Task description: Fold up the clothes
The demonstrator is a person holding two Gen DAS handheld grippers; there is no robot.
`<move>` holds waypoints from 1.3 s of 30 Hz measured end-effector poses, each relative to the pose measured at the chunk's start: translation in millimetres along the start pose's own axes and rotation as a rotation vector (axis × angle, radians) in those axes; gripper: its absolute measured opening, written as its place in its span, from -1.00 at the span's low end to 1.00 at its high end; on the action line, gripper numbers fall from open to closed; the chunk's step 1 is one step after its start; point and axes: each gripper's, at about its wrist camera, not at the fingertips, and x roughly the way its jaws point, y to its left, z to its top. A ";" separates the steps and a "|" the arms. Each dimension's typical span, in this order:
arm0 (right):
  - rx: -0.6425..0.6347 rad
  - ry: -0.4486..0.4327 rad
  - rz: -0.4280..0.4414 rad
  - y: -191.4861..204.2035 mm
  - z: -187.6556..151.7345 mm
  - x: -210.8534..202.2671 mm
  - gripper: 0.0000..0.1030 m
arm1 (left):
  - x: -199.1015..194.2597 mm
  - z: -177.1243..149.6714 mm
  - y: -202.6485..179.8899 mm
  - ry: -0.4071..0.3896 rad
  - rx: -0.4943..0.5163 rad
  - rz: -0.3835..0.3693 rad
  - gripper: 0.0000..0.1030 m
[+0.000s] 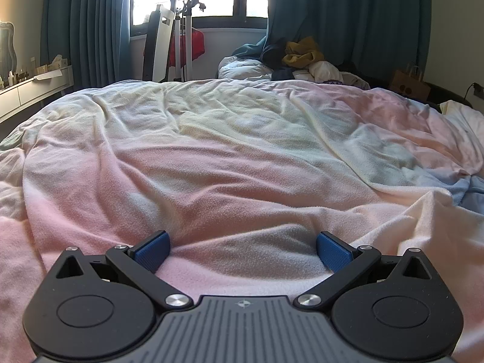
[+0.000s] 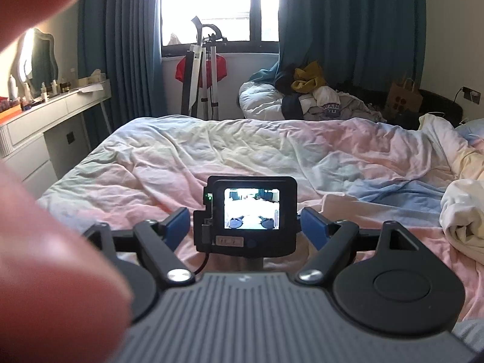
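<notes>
The left gripper [image 1: 243,252] sits low on the bed, its jaws spread wide with nothing between them but a soft ridge of the pastel bedspread [image 1: 211,151]; the blue pads [image 1: 152,251] rest on or just over the fabric, and I cannot tell which. The right gripper [image 2: 243,228] is likewise wide apart, its blue pads [image 2: 178,227] standing either side of a small black camera [image 2: 249,216] with a lit screen that lies beyond them, not pinched. That camera appears to be the one on the back of the left gripper. Blurred fingers [image 2: 54,242] fill the near left of the right wrist view, very close to the lens.

Outward, the bedspread covers the whole bed, wrinkled, in pink, pale yellow and blue patches. At the right edge of the bed lies a crumpled cream cloth [image 2: 462,217]. Past the far edge of the bed sits a pile of clothes [image 2: 311,93], with a mustard garment on top and white and dark pieces under it, beside a white bundle of bedding. A brown paper bag [image 2: 403,96] stands to the right of the pile.

To the far left a white dresser [image 2: 45,121] carries bottles and a mirror [image 2: 36,57]. A folded metal stand [image 2: 205,75] with a red garment [image 2: 222,65] behind it stands under the window [image 2: 211,6], flanked by teal curtains [image 2: 348,30]
</notes>
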 end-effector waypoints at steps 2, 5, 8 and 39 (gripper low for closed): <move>-0.006 0.002 0.001 0.8 -0.8 2.2 0.59 | -0.2 -0.5 -0.4 -0.001 0.000 0.000 1.00; -0.007 0.003 0.001 2.0 -2.7 4.5 0.59 | -0.2 -0.8 -0.5 -0.002 0.000 0.000 1.00; -0.008 0.008 0.000 3.2 -3.4 6.9 0.59 | -0.4 -0.9 -0.3 -0.002 0.000 0.000 1.00; -0.015 -0.022 -0.021 8.6 -0.4 -4.6 0.59 | -1.0 -0.9 -1.4 -0.002 -0.001 0.000 1.00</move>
